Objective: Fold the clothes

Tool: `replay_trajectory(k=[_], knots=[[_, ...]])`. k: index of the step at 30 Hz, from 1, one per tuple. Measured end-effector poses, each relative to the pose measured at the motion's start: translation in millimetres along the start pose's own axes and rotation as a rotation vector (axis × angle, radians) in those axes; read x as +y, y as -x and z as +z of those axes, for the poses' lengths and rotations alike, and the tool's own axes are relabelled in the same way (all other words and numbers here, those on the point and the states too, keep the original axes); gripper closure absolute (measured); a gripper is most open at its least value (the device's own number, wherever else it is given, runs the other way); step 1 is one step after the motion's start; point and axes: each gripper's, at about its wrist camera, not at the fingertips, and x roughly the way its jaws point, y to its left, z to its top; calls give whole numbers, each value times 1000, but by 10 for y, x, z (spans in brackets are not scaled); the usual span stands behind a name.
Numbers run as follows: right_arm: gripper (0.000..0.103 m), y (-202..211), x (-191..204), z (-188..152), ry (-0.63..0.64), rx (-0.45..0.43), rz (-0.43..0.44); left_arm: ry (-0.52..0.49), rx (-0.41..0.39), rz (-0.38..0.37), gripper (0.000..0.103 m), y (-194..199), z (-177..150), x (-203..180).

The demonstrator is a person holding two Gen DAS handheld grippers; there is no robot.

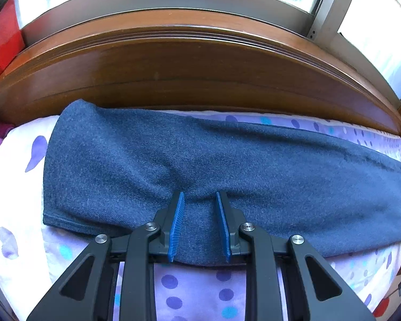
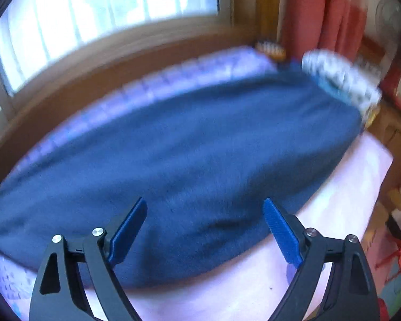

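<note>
A dark blue fleece garment lies stretched lengthwise across the bed, folded into a long band. My left gripper is low over its near edge; the blue pads stand apart, with the fabric's hem lying between them and a small crease at the fingertips. The right wrist view is motion-blurred. It shows the same garment, with my right gripper wide open over its near part and nothing clamped between the fingers.
The bed has a white and lilac sheet with purple dots. A wooden headboard and a window run along the far side. A patterned white and blue cloth and red curtains sit beyond the garment's right end.
</note>
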Motion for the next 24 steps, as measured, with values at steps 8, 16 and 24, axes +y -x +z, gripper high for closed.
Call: replay_trajectory(k=[8,16,24], knots=[[13,-223,23,-23,13,164,-12,-1,-4,-4,78,66,-90,-271],[13,240,162,106,178,158,5,-350,-64,-119,78,367,-26,-1155],[13,521,452,148,378,184,78,-702,-29,-318,78,351,116,-2339]])
